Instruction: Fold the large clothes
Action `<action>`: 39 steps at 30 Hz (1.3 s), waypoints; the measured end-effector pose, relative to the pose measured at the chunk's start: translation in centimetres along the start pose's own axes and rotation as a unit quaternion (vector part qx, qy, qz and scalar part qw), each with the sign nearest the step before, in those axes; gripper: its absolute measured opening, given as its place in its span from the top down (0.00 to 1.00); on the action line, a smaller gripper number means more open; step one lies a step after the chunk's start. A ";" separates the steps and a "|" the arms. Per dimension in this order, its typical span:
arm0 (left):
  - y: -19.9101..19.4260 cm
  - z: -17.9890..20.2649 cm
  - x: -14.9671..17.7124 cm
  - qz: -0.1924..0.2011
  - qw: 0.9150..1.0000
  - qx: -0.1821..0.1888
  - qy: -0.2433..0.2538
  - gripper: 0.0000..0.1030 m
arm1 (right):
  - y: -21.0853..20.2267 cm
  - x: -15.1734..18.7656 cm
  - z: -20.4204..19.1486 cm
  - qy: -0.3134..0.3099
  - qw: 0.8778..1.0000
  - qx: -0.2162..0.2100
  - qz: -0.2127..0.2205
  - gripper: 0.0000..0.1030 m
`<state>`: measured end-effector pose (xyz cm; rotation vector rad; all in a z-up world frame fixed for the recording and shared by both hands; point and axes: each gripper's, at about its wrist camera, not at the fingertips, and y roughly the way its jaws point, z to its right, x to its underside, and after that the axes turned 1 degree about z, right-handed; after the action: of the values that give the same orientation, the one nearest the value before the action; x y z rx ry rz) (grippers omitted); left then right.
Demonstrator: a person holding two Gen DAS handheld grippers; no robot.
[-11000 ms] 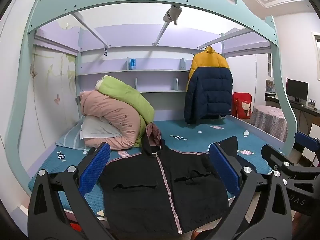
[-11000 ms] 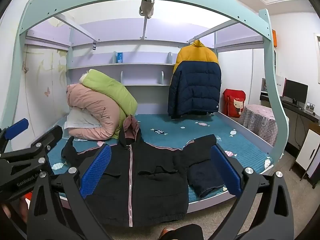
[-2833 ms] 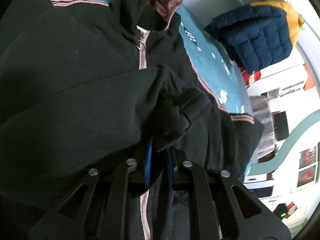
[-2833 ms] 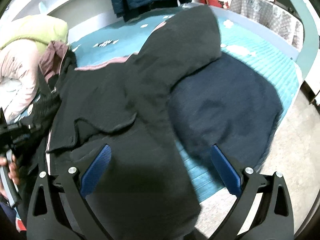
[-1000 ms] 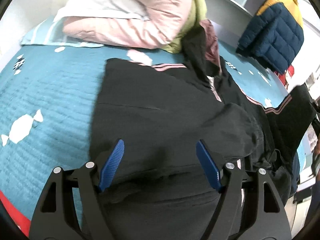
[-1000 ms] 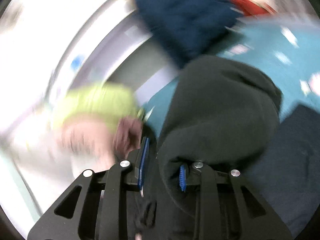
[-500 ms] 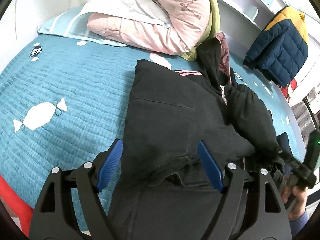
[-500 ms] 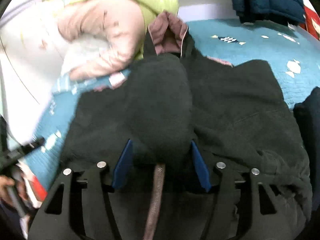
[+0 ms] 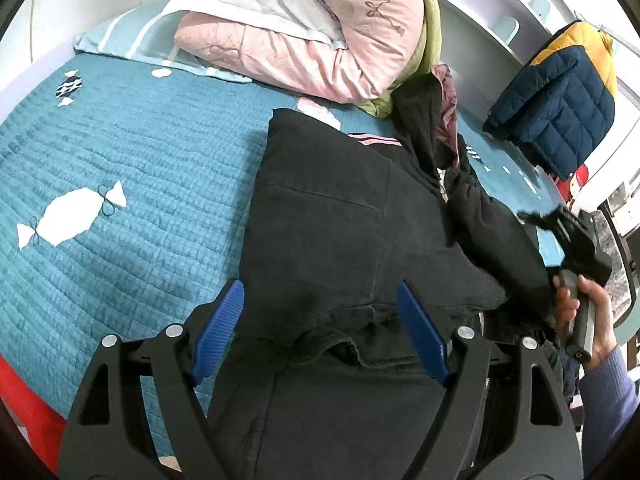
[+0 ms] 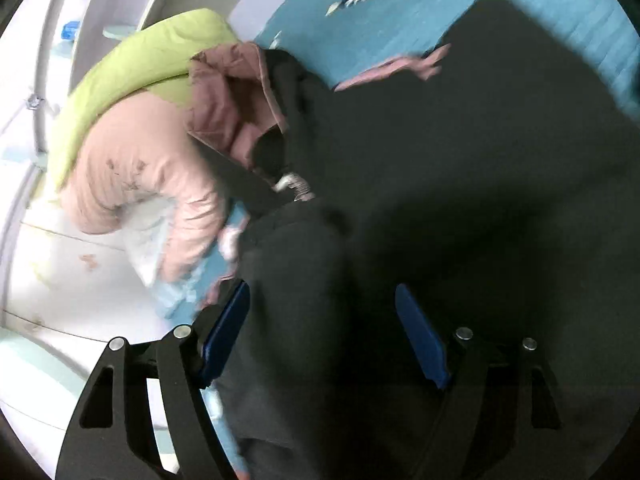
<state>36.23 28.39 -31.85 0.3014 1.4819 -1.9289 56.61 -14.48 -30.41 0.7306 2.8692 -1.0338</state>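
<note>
A black zip jacket [image 9: 340, 220] lies front-up on the teal bedspread [image 9: 140, 160], its pink-lined hood [image 9: 446, 92] towards the pillows. Both sleeves are folded in over the chest; one sleeve [image 9: 492, 224] lies along the zip. My left gripper [image 9: 320, 332] hovers open over the jacket's lower left part, pads clear of the cloth. In the blurred right wrist view my right gripper [image 10: 322, 334] is low over the black jacket [image 10: 480, 160], jaws opening, cloth under them but not pinched. A person's hand [image 9: 584, 312] holds that gripper at the jacket's right side.
Rolled pink quilt [image 9: 320, 40] and green quilt [image 10: 140, 56] are stacked at the head of the bed, close to the hood [image 10: 228, 92]. A navy and yellow puffer jacket [image 9: 560, 112] hangs at the far side. Bare bedspread stretches left of the jacket.
The right gripper carried the right sleeve over the jacket's front, released it and dropped lower, jaws now apart. The left gripper drew back slightly and stayed open.
</note>
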 end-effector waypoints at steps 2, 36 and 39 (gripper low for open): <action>0.1 -0.1 -0.1 -0.001 1.000 -0.003 0.001 0.22 | 0.3 1.9 -3.7 -0.066 0.998 -0.022 -0.004 0.37; 8.3 12.0 -0.5 -0.093 0.992 0.084 0.019 0.69 | -12.7 6.5 2.9 -0.171 0.979 0.098 0.058 0.24; 6.2 14.0 -2.7 -0.041 0.993 0.081 0.073 0.71 | -12.7 6.0 2.5 -0.182 0.976 0.099 0.063 0.24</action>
<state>45.15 15.69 -30.56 0.4702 1.4519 -2.1365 45.44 -21.98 -25.69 0.6414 2.4056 -1.2934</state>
